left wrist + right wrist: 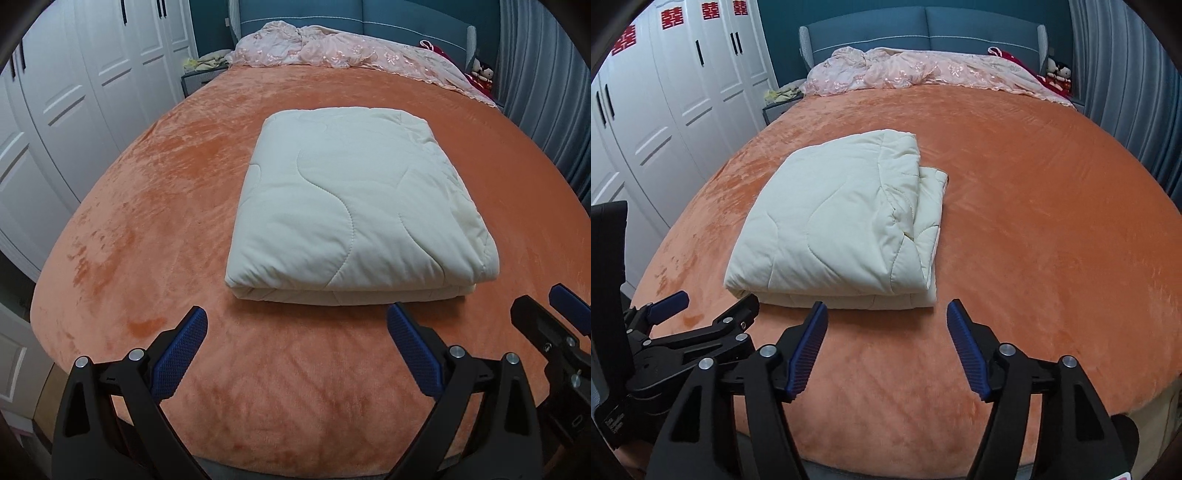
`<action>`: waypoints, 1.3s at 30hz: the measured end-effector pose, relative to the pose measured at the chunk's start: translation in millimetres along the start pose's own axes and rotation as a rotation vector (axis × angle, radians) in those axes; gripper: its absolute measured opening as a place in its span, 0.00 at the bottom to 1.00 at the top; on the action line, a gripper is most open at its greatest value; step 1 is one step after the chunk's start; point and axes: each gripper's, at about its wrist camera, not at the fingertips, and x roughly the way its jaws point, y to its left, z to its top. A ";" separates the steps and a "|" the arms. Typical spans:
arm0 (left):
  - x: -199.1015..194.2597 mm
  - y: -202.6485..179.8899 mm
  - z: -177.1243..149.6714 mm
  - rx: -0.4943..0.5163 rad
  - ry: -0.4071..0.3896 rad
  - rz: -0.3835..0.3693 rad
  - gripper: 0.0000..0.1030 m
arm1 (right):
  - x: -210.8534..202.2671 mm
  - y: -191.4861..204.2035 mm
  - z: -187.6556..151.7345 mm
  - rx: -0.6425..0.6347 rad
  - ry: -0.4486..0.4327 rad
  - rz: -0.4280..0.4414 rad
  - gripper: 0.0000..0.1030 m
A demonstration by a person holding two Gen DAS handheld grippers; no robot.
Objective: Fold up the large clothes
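Observation:
A cream quilted blanket (pixel 351 206) (pixel 831 229) lies folded into a thick rectangle on the orange plush bed cover (pixel 147 221) (pixel 1034 221). Its loose layered edges show along the right side in the right wrist view. My left gripper (pixel 297 314) is open just short of the blanket's near fold, with nothing between its blue pads. My right gripper (pixel 888 308) is open too, empty, in front of the blanket's near right corner. Each wrist view catches the other gripper at its edge: the right gripper (pixel 554 321) and the left gripper (pixel 701 306).
A crumpled pink lace cover (pixel 332 51) (pixel 923 70) lies at the head of the bed against the blue headboard (pixel 923 29). White wardrobes (pixel 55 110) stand along the left, a blue curtain (pixel 546 92) on the right. Plush toys (pixel 1058 72) sit at the far right corner.

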 end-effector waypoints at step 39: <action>-32.2 5.1 -120.3 0.016 -0.085 0.052 0.93 | -35.6 13.2 -117.9 -0.020 -0.069 -0.061 0.79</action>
